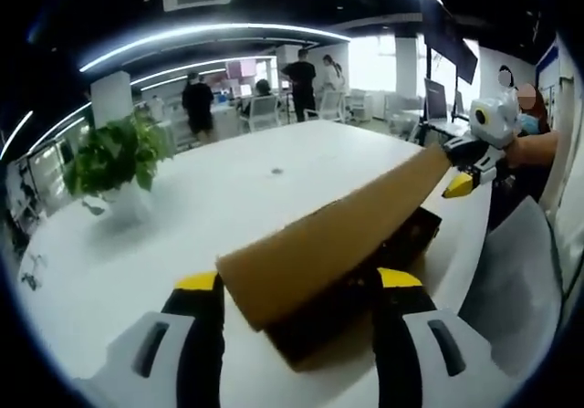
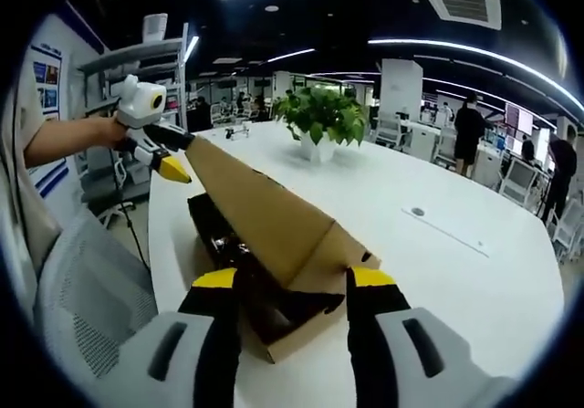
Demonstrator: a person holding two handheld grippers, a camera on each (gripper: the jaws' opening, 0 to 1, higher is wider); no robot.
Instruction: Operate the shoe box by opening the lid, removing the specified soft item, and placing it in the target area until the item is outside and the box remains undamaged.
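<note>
Between our left tongs (image 1: 297,285) sits the near corner of the shoe box lid (image 1: 333,235), a tan cardboard flap raised at a slant; the two yellow-tipped jaws stand apart on either side of it. Under the lid, just ahead of the tongs, we see the dark inside of the shoe box (image 1: 401,239) resting on the white table (image 1: 228,198). At the lid's far end, up and to the right of us, the right tongs (image 1: 465,166) meet its edge. Far ahead to the left stands a potted plant (image 1: 114,157).
</note>
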